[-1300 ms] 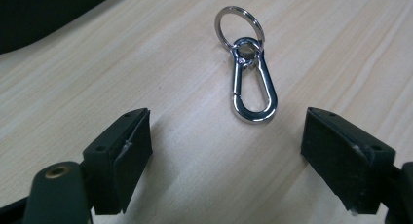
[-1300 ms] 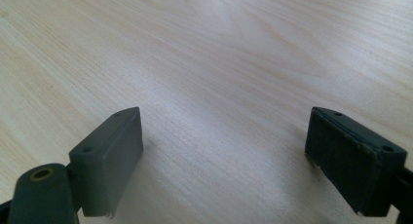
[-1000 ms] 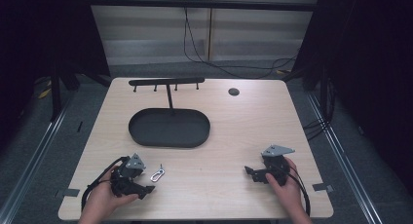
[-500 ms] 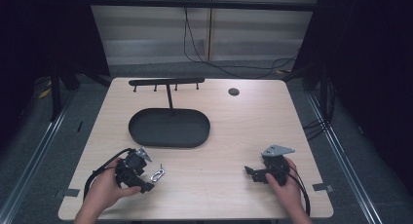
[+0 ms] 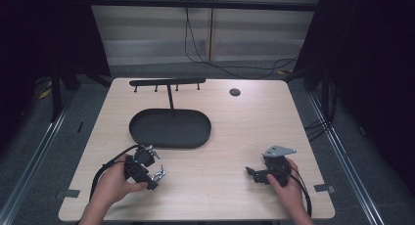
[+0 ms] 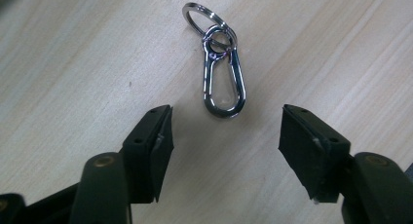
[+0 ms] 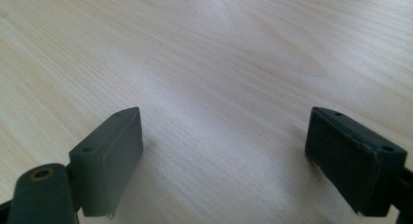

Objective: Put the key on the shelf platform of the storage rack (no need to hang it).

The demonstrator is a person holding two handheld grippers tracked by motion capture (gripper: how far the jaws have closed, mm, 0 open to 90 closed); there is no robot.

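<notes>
A silver carabiner with a key ring (image 6: 224,83) lies flat on the wooden table (image 5: 220,137), near its front left (image 5: 158,174). My left gripper (image 6: 226,117), held in the person's left hand, points at it from the left (image 5: 152,172). Its jaws have just been closing and still stand apart. The carabiner's rounded end lies just at the gap between the tips, touched by neither pad. My right gripper (image 5: 250,173) rests at the front right in the person's right hand, open (image 7: 224,121) over bare wood.
A black oval tray (image 5: 142,133) sits mid-table, just beyond the left gripper. Behind it stands a black rack with several hooks (image 5: 166,81). A small dark round cap (image 5: 235,92) lies at the back right. Cables trail from both grippers toward the front edge.
My left gripper has moved right and slightly away from the person, up to the carabiner, and its jaws have narrowed. The right gripper has stayed put.
</notes>
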